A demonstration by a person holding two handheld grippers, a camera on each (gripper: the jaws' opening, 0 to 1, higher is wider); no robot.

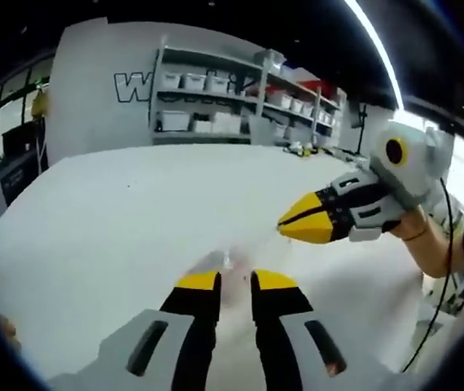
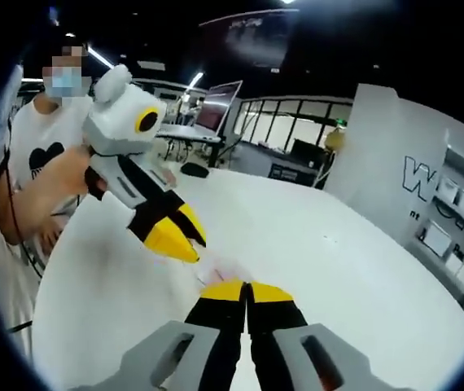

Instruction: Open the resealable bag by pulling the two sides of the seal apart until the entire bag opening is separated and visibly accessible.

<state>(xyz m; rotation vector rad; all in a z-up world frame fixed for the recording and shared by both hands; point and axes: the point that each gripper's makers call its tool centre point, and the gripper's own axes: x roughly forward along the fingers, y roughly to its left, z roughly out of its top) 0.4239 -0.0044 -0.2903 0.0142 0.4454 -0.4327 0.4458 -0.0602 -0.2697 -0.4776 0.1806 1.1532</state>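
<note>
The resealable bag (image 1: 227, 265) is clear and blurred, showing as a pale smear over the white table (image 1: 118, 228). It lies between and just ahead of my left gripper (image 1: 235, 281), whose yellow-tipped jaws stand narrowly apart and pinch it. My right gripper (image 1: 284, 225) comes in from the right, jaws together, a short way above and right of the bag and apart from it. In the right gripper view, my right gripper (image 2: 248, 290) is shut with nothing seen between its tips. The bag (image 2: 216, 269) shows faintly just ahead of it, under the left gripper (image 2: 194, 251).
A person (image 2: 37, 155) in a white shirt stands at the table's edge. Grey shelves with white bins (image 1: 216, 102) line the far wall. Desks with a monitor (image 2: 220, 110) stand beyond the table (image 2: 362, 269).
</note>
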